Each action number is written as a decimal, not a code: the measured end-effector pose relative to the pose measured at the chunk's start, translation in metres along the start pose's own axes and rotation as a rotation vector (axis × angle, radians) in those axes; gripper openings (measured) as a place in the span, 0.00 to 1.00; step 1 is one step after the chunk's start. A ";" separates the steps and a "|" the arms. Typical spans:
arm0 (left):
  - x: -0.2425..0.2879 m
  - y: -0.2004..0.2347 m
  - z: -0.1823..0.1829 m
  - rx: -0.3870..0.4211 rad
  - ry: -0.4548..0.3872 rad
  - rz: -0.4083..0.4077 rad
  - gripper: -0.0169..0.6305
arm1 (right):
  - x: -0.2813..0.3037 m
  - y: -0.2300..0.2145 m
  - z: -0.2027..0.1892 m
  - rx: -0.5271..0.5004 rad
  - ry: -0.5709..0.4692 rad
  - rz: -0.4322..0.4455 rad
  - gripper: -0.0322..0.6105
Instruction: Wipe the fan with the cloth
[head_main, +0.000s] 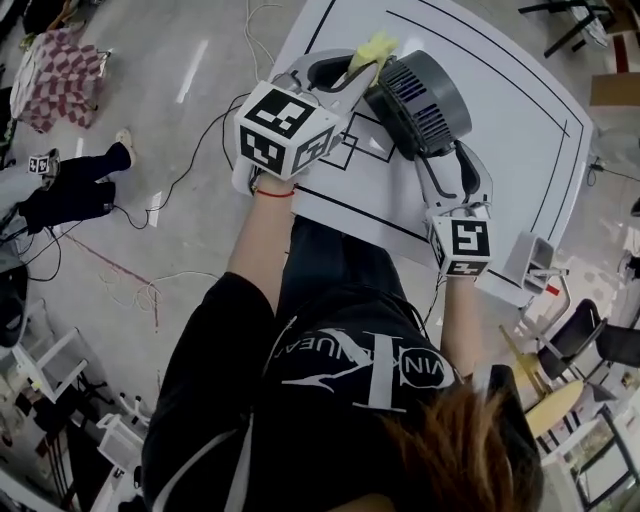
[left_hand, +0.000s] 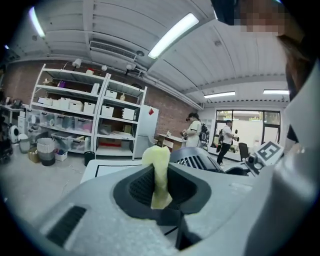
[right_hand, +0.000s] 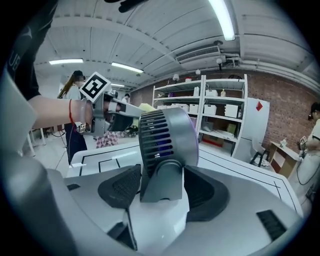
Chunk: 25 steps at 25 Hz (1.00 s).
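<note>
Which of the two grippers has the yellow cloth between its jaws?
The left gripper: its jaws pinch the yellow cloth upright. The right gripper has open jaws that only flank the stand of the fan.

Right tool (right_hand: 161, 187): jaws spread, with the stand of the grey round slotted-grille fan (right_hand: 167, 135) between them; one pad clear of it. White black-lined desk (right_hand: 225, 160) beneath.

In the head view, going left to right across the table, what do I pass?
left gripper → yellow cloth → fan → small white box at the table's right edge
</note>
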<state>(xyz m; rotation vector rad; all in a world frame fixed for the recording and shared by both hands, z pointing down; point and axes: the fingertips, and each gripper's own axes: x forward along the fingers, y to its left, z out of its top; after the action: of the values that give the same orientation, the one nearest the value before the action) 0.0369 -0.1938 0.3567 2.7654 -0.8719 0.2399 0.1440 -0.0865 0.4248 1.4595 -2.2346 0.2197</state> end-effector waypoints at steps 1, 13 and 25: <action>-0.003 -0.008 0.003 -0.016 -0.014 -0.022 0.11 | -0.001 -0.002 0.000 0.014 -0.007 -0.004 0.47; -0.004 -0.157 0.021 -0.012 0.079 -0.460 0.11 | -0.008 -0.006 0.000 0.074 -0.039 -0.008 0.46; 0.035 -0.166 -0.031 0.301 0.478 -0.257 0.11 | -0.001 -0.004 0.004 0.079 -0.049 -0.004 0.44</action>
<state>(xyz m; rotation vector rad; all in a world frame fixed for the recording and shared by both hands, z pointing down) 0.1592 -0.0727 0.3663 2.8449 -0.3802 1.0029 0.1470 -0.0892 0.4204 1.5256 -2.2852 0.2764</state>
